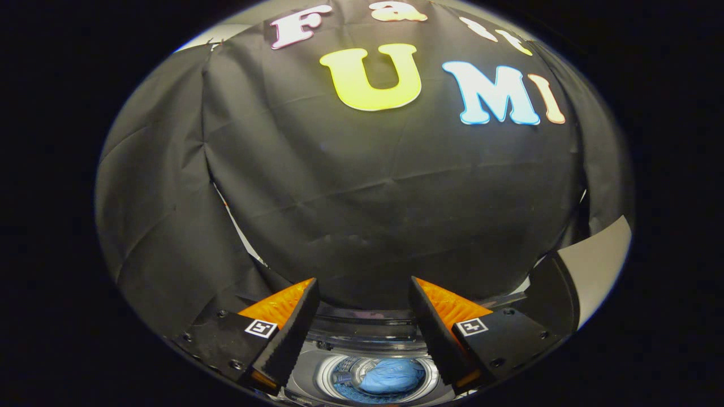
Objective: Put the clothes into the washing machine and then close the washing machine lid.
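A top-loading washing machine (362,333) lies below and between my fingers, its round drum rim (323,376) showing. A bundle of blue clothes (390,376) rests inside the drum. The lid (367,319) appears raised at the back of the machine, a dark glossy band just beyond my fingertips. My gripper (363,288) hangs above the drum opening, open, with nothing between its fingers.
The booth's black cloth wall (362,186) rises right behind the machine. A pale panel (599,265) stands at the right, past the right finger. A seam in the cloth runs down at the left.
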`<state>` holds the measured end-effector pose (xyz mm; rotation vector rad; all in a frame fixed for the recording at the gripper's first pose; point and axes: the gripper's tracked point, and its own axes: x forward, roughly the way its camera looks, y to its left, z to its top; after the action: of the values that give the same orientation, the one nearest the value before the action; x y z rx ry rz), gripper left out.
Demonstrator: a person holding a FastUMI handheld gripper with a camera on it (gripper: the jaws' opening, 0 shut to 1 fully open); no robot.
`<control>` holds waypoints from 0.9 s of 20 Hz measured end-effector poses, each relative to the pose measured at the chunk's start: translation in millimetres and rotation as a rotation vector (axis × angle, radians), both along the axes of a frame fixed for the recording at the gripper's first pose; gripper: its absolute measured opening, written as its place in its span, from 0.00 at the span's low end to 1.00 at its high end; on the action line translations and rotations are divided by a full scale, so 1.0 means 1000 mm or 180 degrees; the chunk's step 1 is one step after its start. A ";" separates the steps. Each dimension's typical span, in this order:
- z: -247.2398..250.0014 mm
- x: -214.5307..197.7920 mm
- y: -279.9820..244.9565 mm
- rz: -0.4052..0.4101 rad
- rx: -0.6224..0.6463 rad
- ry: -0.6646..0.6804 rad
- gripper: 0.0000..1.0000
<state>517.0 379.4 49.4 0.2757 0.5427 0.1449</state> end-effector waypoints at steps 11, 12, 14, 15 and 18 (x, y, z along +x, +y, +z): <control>-0.021 0.017 0.010 0.0025 -0.0388 -0.0047 0.99; -0.023 0.015 0.009 0.0017 -0.0360 -0.0081 0.99; -0.021 0.011 0.011 0.0060 -0.0411 -0.0127 0.99; -0.021 0.007 0.011 0.0059 -0.0405 -0.0150 0.99; -0.021 -0.005 0.013 0.0060 -0.0415 -0.0255 0.99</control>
<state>512.0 392.2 28.8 0.1372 0.4730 0.1376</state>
